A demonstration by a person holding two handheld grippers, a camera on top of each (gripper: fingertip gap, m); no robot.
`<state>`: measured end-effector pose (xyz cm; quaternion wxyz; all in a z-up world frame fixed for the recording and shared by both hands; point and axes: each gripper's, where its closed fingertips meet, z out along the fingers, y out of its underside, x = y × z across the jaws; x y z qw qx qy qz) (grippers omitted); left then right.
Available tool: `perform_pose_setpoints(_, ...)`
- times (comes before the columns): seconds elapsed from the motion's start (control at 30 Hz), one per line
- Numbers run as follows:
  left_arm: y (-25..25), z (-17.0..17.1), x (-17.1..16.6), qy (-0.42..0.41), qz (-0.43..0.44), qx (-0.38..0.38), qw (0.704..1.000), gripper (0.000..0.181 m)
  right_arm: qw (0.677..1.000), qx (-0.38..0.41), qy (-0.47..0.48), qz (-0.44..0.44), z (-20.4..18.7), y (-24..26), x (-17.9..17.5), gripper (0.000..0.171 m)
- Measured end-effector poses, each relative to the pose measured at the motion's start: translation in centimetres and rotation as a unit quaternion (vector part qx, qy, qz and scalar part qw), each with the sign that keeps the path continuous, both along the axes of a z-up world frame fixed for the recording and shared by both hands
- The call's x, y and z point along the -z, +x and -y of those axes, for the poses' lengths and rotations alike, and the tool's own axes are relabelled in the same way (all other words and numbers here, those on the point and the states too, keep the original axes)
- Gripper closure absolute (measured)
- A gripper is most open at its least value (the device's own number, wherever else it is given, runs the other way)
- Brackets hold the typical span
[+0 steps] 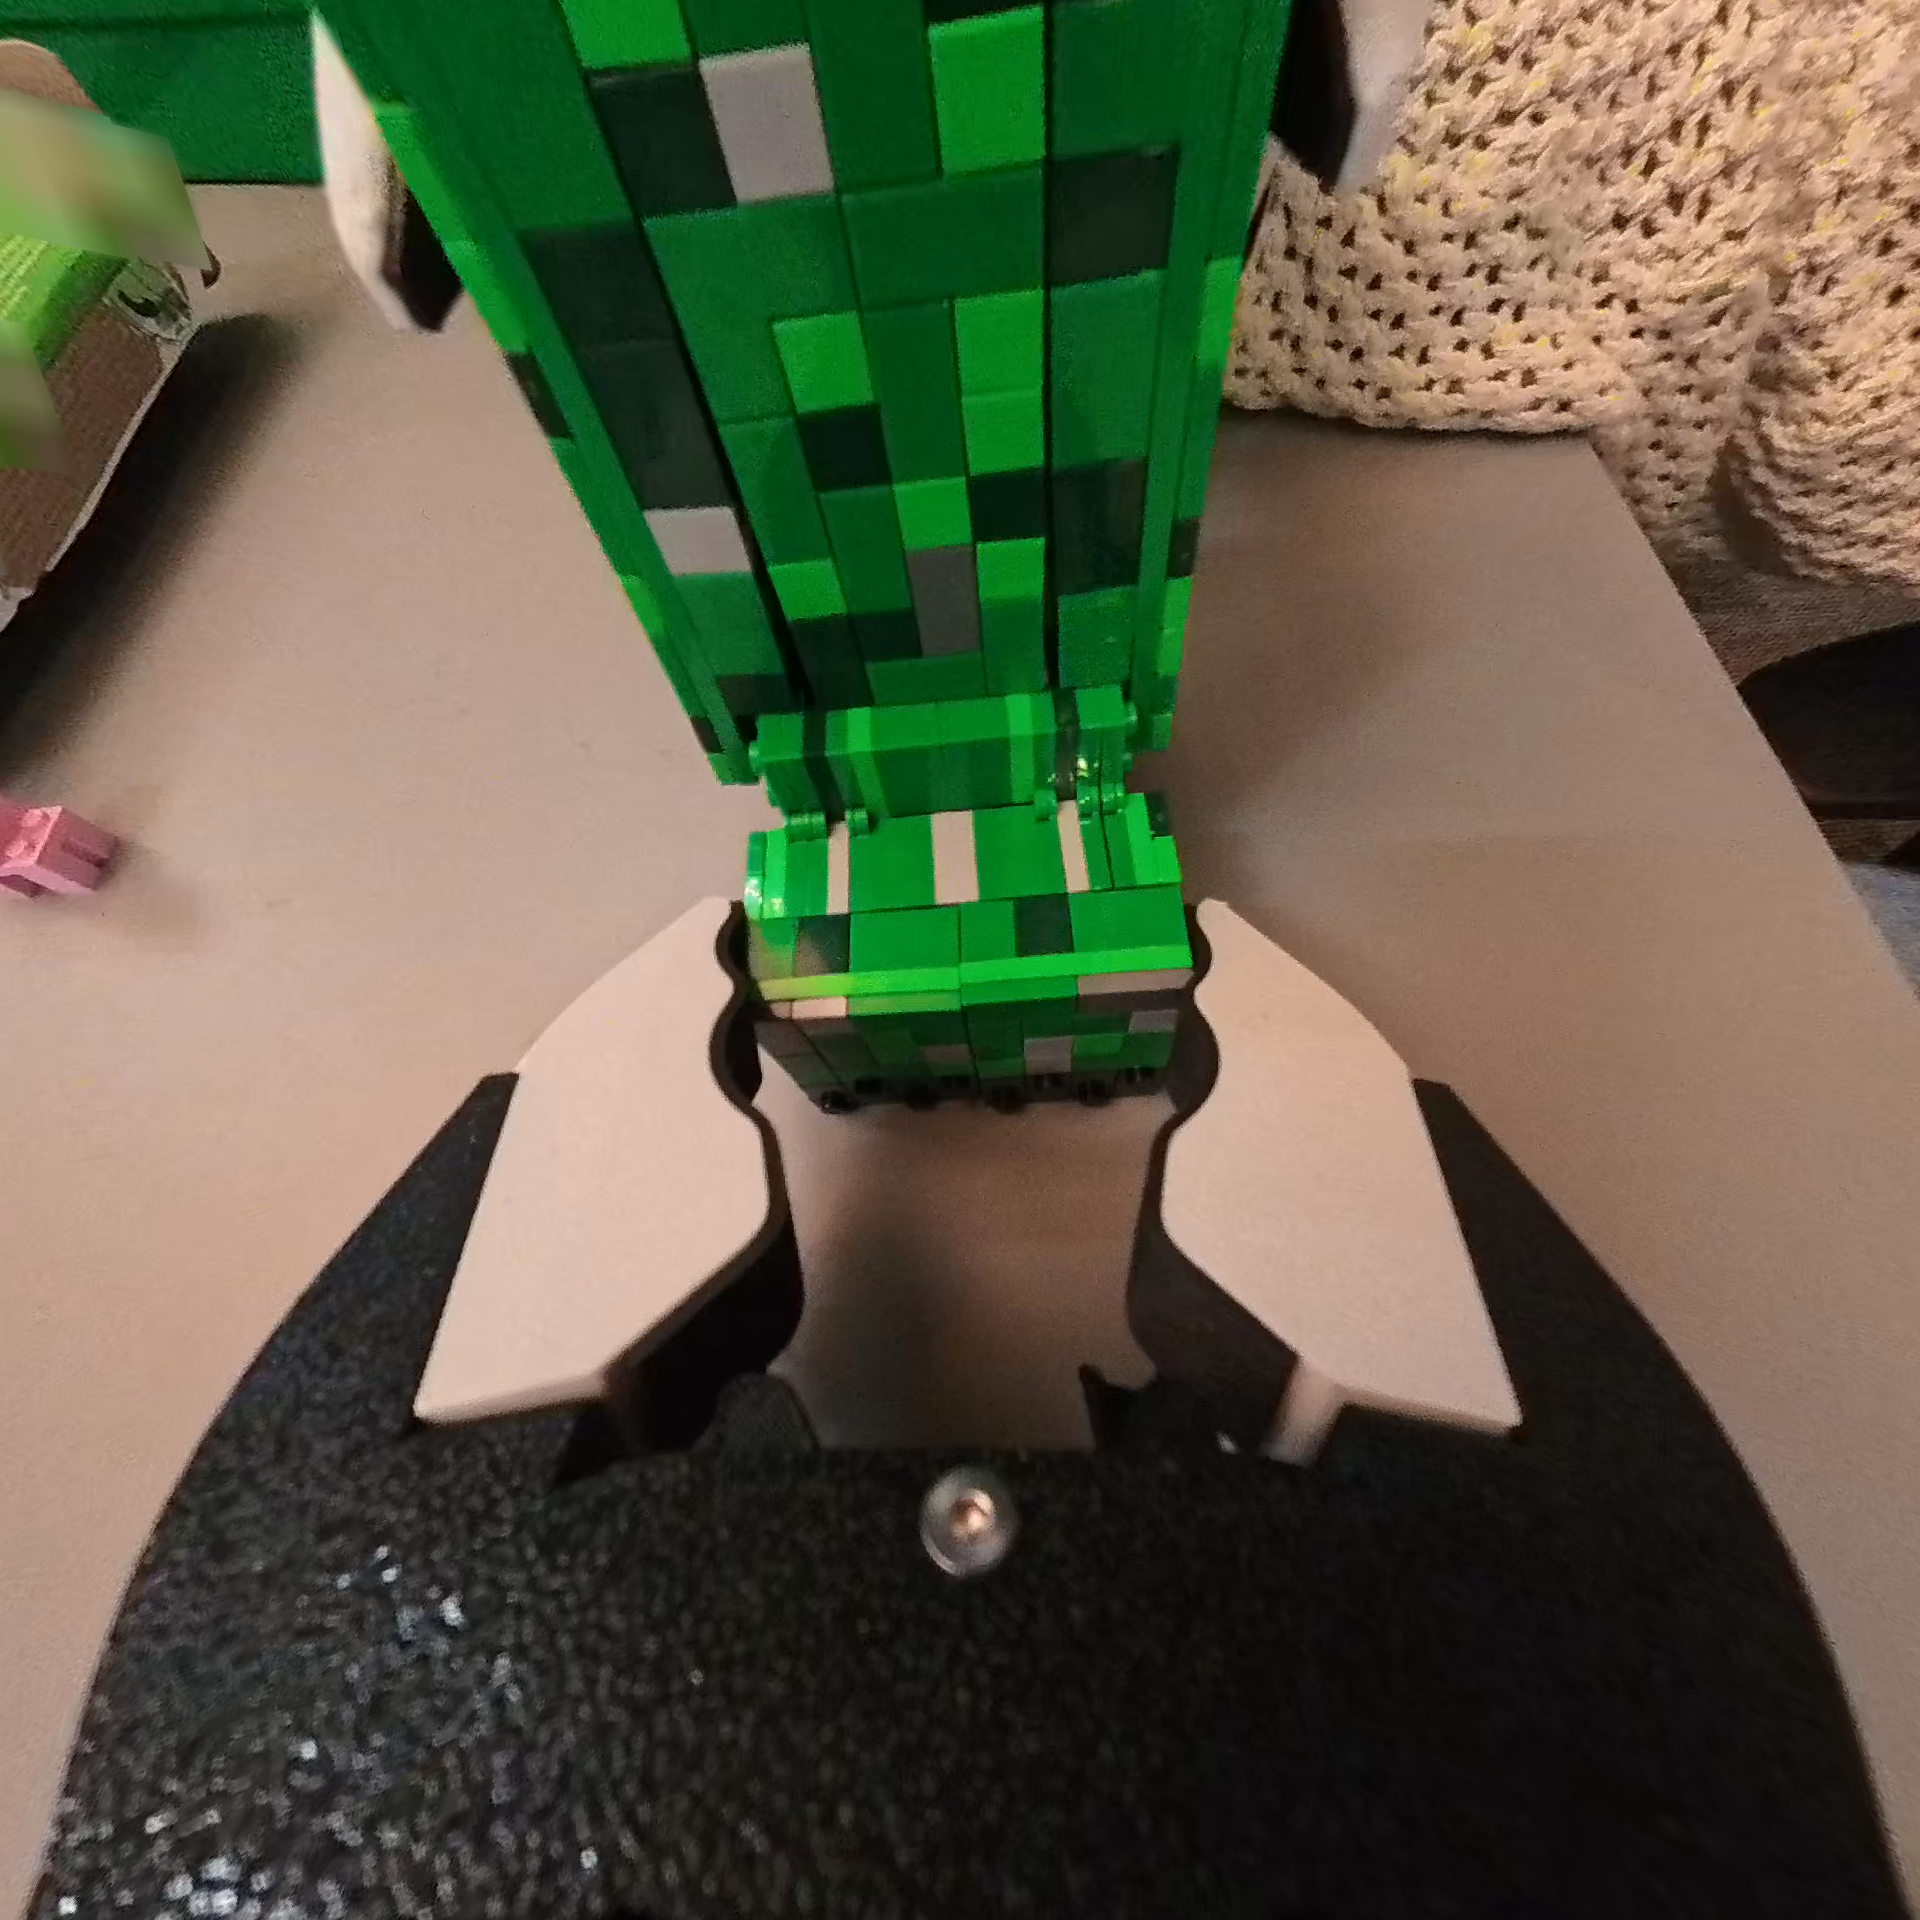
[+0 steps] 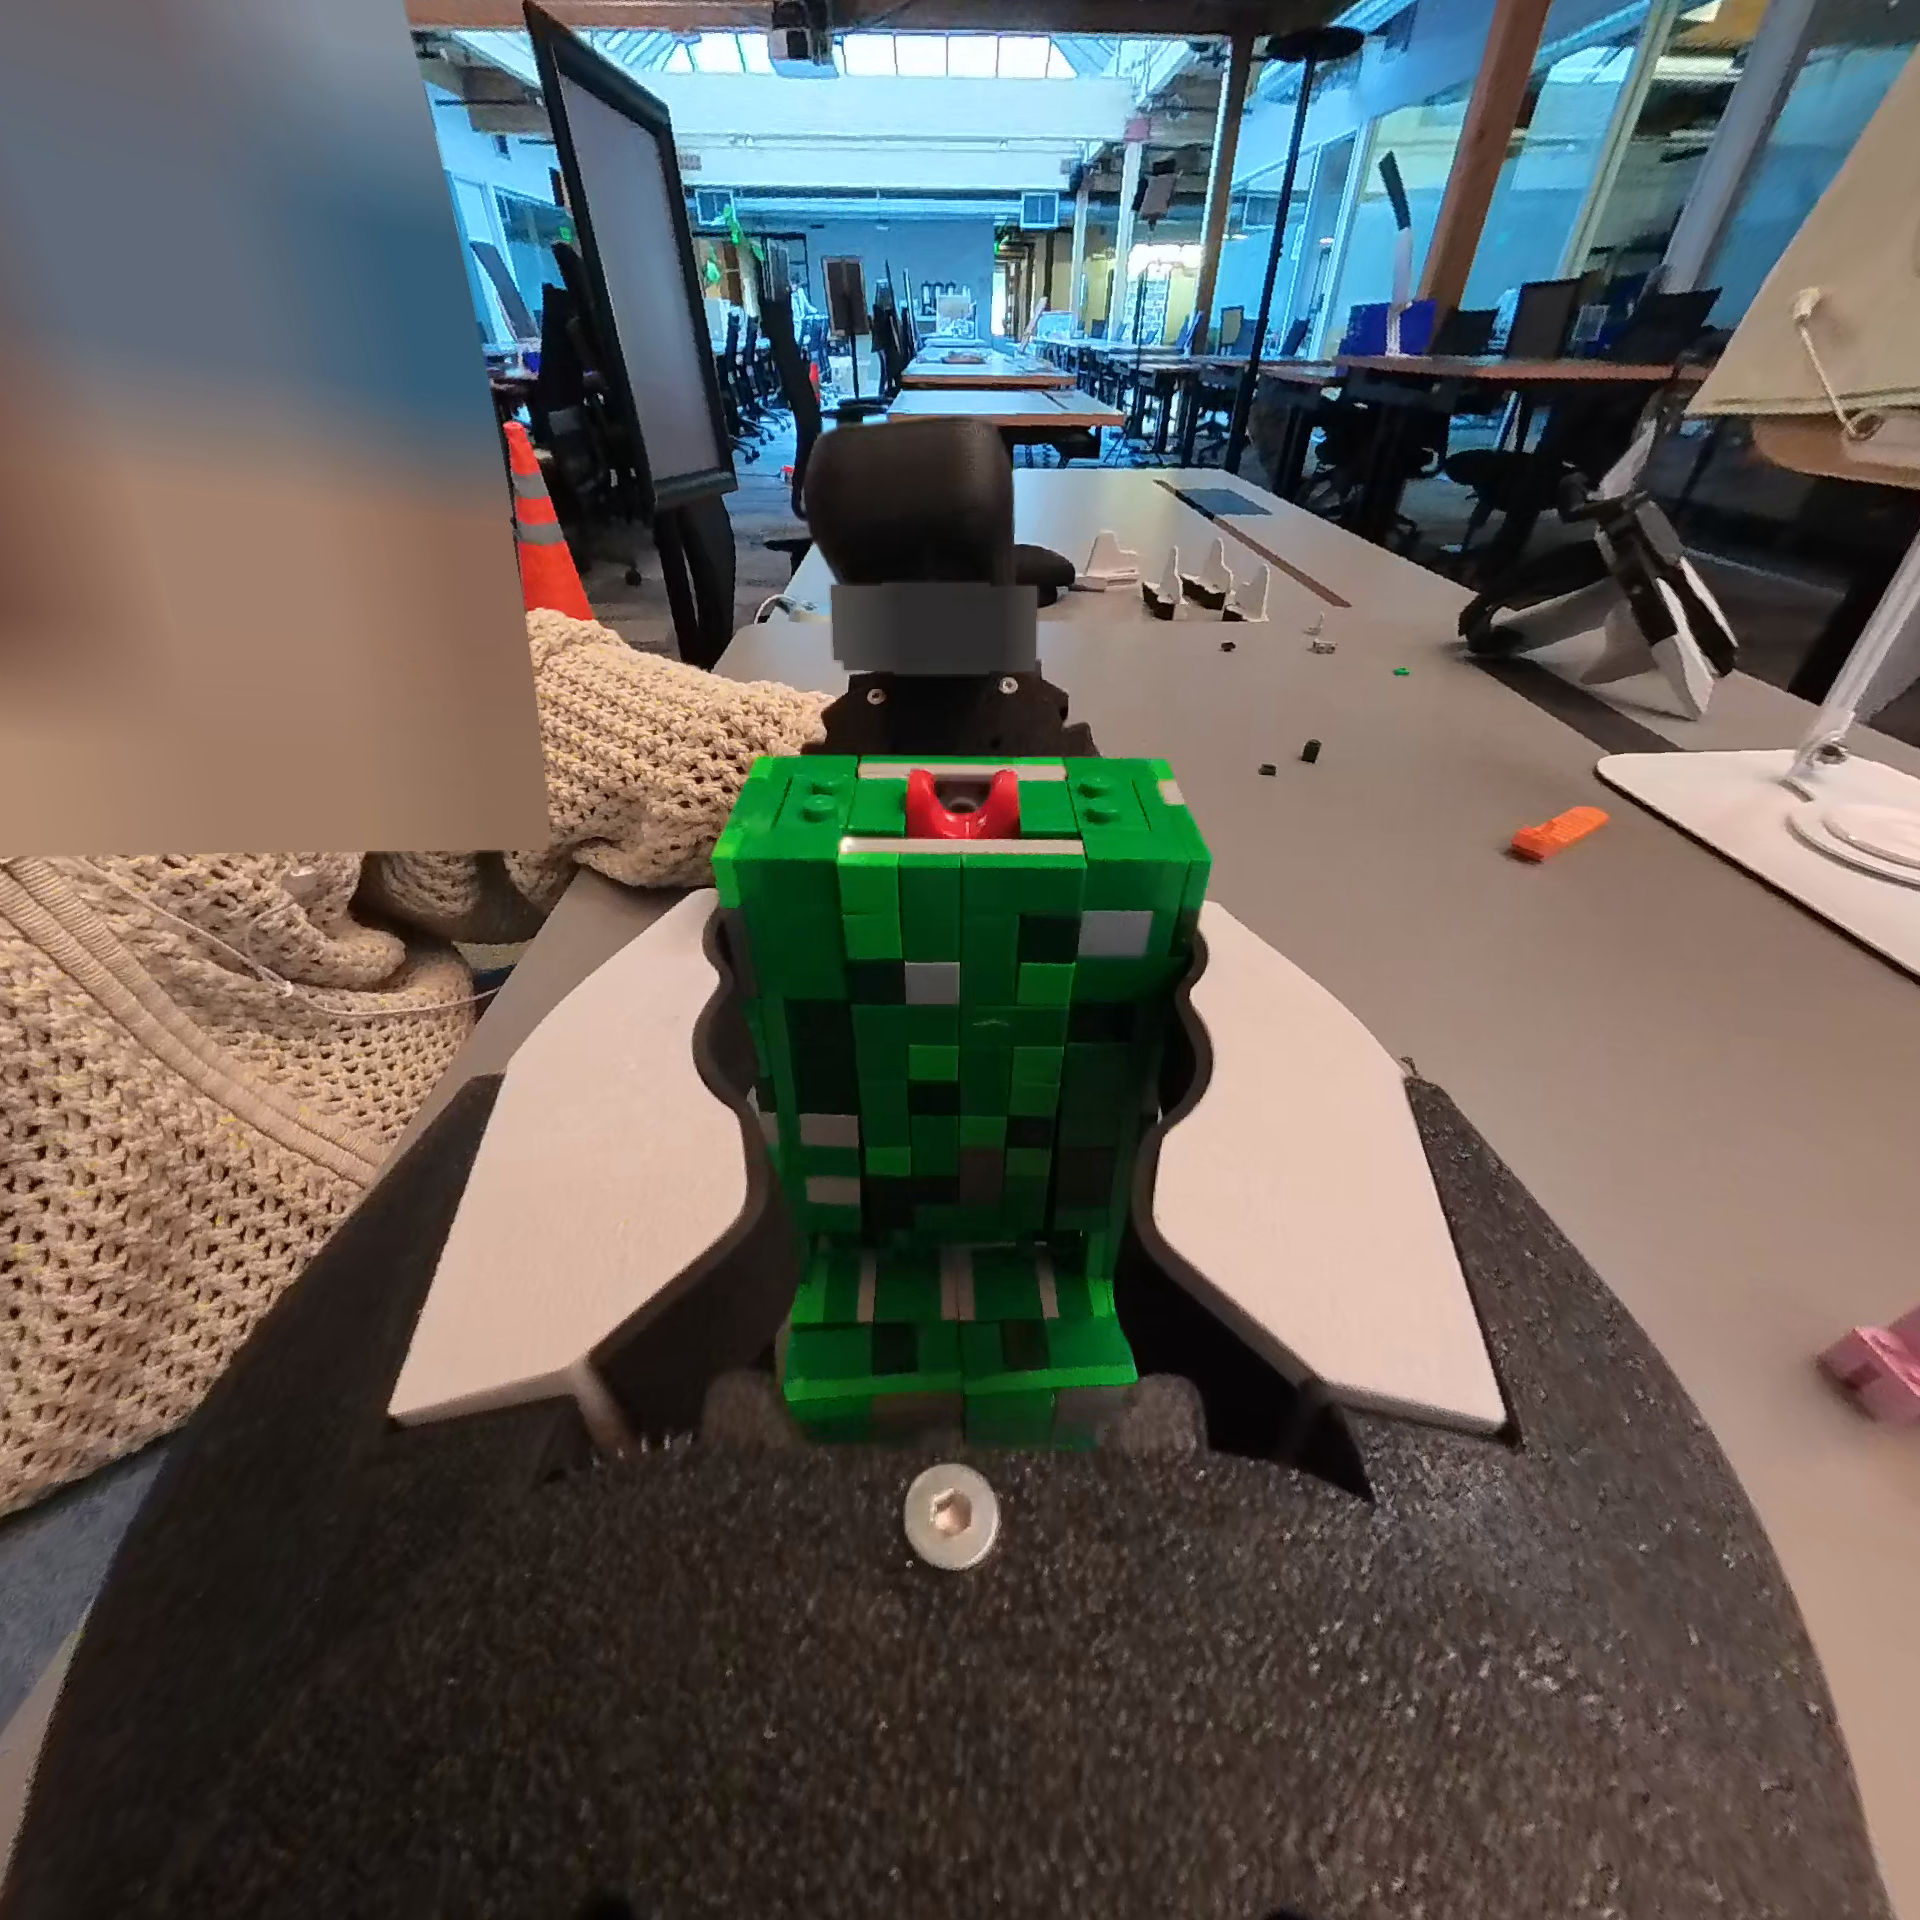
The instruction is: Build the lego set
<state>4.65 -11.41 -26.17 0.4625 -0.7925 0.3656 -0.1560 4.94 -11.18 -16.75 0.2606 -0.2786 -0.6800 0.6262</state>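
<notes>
A tall green lego model (image 1: 894, 416) of mottled green, dark and grey tiles is held between both grippers above the grey table (image 1: 312, 644). My left gripper (image 1: 966, 935) is shut on the model's hinged foot block (image 1: 966, 966). My right gripper (image 2: 956, 935) is shut on the sides of the model's body (image 2: 961, 1039). Its white fingers (image 1: 358, 187) show at the top of the left wrist view. A red piece (image 2: 961, 805) sits in the far end of the model. The left gripper's black body (image 2: 914, 520) shows behind it.
A pink brick (image 1: 52, 852) lies on the table and also shows in the right wrist view (image 2: 1881, 1371). An orange brick separator (image 2: 1558, 831), small black pieces (image 2: 1309, 750), a white mat (image 2: 1714, 810) and a spare gripper (image 2: 1621, 613) lie further off. A person's knitted sleeve (image 2: 644, 748) rests at the table edge. A box (image 1: 83, 343) stands at the left. My hands' fingertips stand some 9 cm from each other.
</notes>
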Motion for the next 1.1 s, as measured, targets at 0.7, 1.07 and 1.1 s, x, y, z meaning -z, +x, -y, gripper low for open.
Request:
perform_pose_setpoints(0.7, 0.0, 0.0, 0.0, 0.0, 0.0, 0.0, 1.0, 0.105, 0.993, 0.001, 0.086, 0.082, 0.1, -0.2, 4.4, 0.088)
perform_pose_setpoints(1.07, 0.0, 0.0, 0.0, 0.0, 0.0, -0.001, 1.0, 0.105, 0.996, 0.007, 0.064, 0.065, 0.3, -0.4, 4.3, 0.088)
perform_pose_setpoints(1.1, 0.0, 0.0, 0.0, 0.0, 0.0, 0.0, 1.0, 0.105, 0.996, 0.007, 0.062, 0.063, 0.3, -0.4, 4.2, 0.088)
